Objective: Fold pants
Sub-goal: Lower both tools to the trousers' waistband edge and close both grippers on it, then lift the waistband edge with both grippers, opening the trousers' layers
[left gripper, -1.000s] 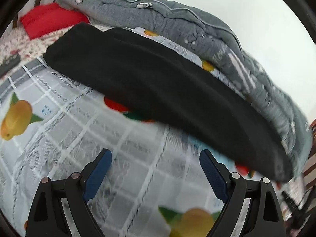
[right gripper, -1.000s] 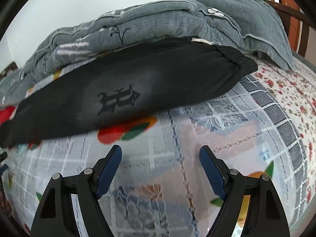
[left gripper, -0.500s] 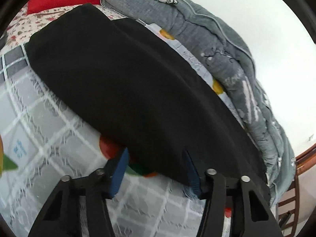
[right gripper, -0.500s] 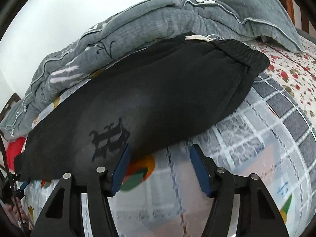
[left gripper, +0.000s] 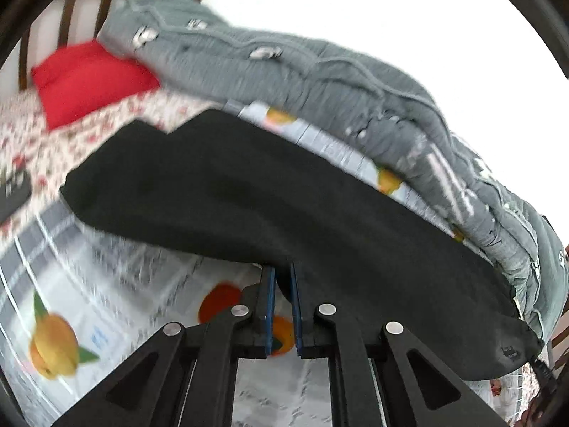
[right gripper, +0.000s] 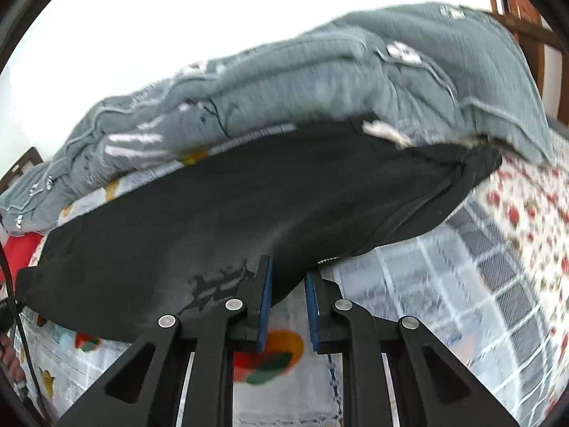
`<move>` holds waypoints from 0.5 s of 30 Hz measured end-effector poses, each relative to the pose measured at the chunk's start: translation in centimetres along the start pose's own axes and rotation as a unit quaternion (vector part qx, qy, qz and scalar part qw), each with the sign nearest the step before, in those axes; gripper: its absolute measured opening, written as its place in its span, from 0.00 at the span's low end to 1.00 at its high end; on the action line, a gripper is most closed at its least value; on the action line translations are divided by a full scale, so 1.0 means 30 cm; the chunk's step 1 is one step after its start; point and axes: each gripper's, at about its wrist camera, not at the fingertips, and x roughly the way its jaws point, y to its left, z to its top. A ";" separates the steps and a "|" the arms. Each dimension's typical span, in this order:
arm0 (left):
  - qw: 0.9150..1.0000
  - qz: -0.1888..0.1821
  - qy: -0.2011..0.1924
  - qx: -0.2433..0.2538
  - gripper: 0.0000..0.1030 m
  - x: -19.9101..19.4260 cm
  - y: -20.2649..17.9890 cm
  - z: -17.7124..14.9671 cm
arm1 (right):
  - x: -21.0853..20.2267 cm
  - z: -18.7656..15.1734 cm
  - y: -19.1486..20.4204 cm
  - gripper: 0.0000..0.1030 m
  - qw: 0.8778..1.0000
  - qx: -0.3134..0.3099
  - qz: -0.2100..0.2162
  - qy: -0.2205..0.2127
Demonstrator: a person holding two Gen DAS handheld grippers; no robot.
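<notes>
Pinching the near edge of the black pants (left gripper: 270,213), the left gripper (left gripper: 282,284) has just closed on the cloth. The right gripper (right gripper: 287,281) has just been closing too, and holds the same edge further along. The pants lie across the bed (left gripper: 117,284), in front of a gray blanket (left gripper: 320,82) and a red pillow (left gripper: 85,82).

Bed (left gripper: 117,284), black pants (left gripper: 249,195), grey quilt (left gripper: 320,71)
</notes>
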 end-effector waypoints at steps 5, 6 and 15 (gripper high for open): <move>1.000 -0.001 -0.021 0.019 0.09 0.009 -0.061 0.097 | 0.010 0.093 0.036 0.15 1.000 -0.019 0.011 -0.020; 0.999 0.000 -0.026 0.023 0.09 0.018 -0.074 0.115 | 0.016 0.113 0.047 0.15 0.999 -0.023 0.011 -0.026; 0.995 0.036 -0.075 0.058 0.08 0.184 -0.200 0.193 | 0.200 0.248 0.136 0.15 0.999 -0.025 0.016 -0.037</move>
